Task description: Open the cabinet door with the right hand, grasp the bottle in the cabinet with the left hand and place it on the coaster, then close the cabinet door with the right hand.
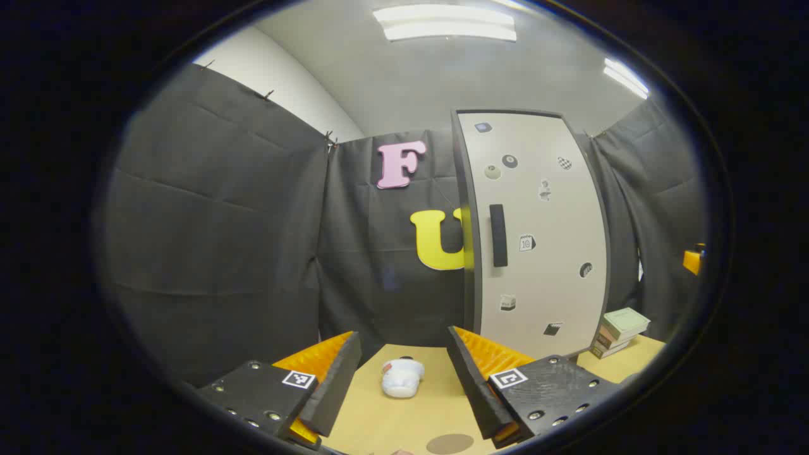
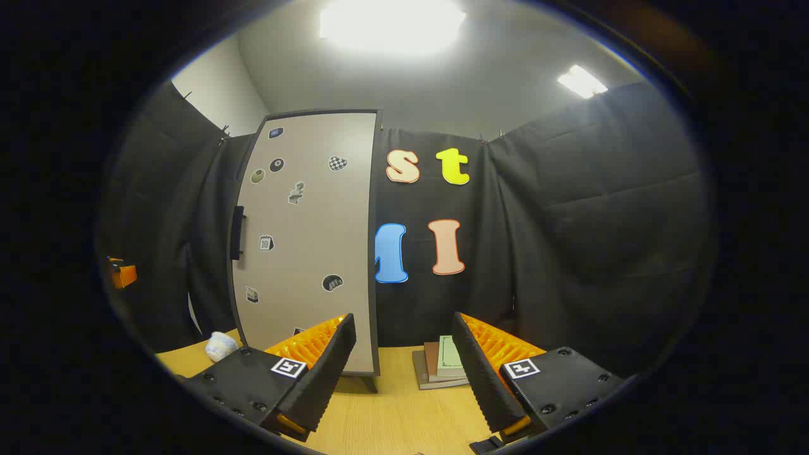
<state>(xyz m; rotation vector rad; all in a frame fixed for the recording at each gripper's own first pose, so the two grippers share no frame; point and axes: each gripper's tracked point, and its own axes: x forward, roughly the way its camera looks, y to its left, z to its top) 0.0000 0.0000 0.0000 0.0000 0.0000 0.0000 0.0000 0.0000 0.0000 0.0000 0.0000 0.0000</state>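
The cabinet door (image 1: 537,234) is shut, so the bottle cannot be seen. In the left gripper view the tall pale door stands at the back of the wooden table (image 1: 404,417), with a dark handle (image 1: 498,235) near its left edge and small stickers (image 1: 509,161) dotted over it. The left gripper (image 1: 404,379) sits low in front, its two fingers spread wide with nothing between them but air. A small white toy (image 1: 401,377) lies on the table past the fingers, and a round brown coaster (image 1: 449,443) lies on the table close to the bottom of the view. A stack of books (image 1: 619,330) rests on the table just to the right of the cabinet. In the right gripper view the right gripper (image 2: 404,373) is spread wide too and holds nothing. The door (image 2: 303,240) stands ahead and to its left, the books (image 2: 442,363) lie on the table (image 2: 392,417) between the fingers farther back, and the toy (image 2: 221,345) sits far left.
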